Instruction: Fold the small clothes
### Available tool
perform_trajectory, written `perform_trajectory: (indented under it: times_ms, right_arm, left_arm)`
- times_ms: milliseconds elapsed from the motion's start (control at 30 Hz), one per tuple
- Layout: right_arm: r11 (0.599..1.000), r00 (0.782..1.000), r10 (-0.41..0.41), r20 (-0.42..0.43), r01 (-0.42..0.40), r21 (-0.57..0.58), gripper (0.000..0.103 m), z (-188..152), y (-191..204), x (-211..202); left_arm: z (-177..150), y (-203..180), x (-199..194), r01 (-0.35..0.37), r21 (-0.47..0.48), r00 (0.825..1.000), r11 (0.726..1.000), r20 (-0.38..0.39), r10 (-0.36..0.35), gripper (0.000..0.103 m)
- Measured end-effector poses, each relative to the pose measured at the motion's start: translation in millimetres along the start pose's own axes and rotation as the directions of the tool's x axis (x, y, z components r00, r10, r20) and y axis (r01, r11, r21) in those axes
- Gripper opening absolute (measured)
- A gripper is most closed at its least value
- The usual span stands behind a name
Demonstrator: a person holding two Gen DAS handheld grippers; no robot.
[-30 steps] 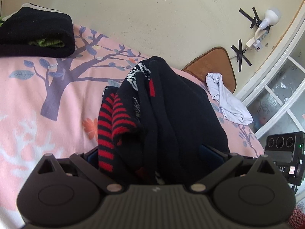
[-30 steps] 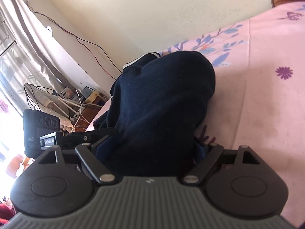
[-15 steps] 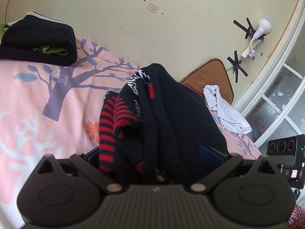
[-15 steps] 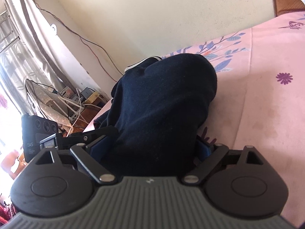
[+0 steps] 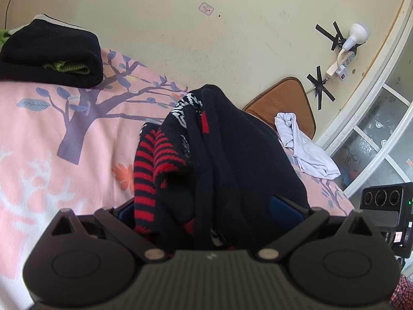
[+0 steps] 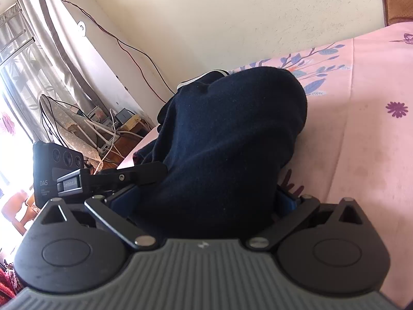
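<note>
Left wrist view shows the dark knit sweater (image 5: 232, 160), black with red-striped cuffs and a white pattern, bunched up and rising straight ahead of the left gripper (image 5: 209, 214), whose blue-padded fingers (image 5: 284, 204) are clenched on a fold of its fabric. Right wrist view shows the plain dark side of the same sweater (image 6: 227, 142) mounded directly in front of the right gripper (image 6: 206, 204), which is likewise clamped on cloth between its fingers (image 6: 124, 199). The garment is therefore lifted off the pink floral bedsheet (image 5: 38, 129) at 2 held points, hanging between the 2 grippers with its bulk draping forward and down from each. Its long axis appears to run from one gripper to the other, so the coming move likely turns on keeping both grips level and drawing them apart or laying the span flat on the bed; neither gripper looks nearer to the cloth, since both hold it. Farther out, a folded black garment with a green one tucked inside (image 5: 51, 54) rests near the wall, a crumpled white cloth (image 5: 302, 144) lies beside a brown cushion (image 5: 284, 98), and a lamp (image 5: 357, 33) is taped to the wall.
</note>
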State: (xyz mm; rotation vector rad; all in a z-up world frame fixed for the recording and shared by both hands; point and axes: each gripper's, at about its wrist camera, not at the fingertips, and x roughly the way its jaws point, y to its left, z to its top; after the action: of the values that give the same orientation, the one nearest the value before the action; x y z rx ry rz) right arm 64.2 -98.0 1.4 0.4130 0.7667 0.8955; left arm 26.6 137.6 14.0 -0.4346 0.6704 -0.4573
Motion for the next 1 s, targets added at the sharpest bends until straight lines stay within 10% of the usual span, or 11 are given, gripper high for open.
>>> perform_trajectory:
  times_ms: [1000]
  right_arm:
    - [1.0, 1.0, 0.002, 0.007, -0.002, 0.0, 0.103, -0.6, 0.7, -0.2]
  left_arm:
    - [1.0, 5.9, -2.9, 0.036, -0.034, 0.999, 0.999, 0.006, -0.036, 0.103]
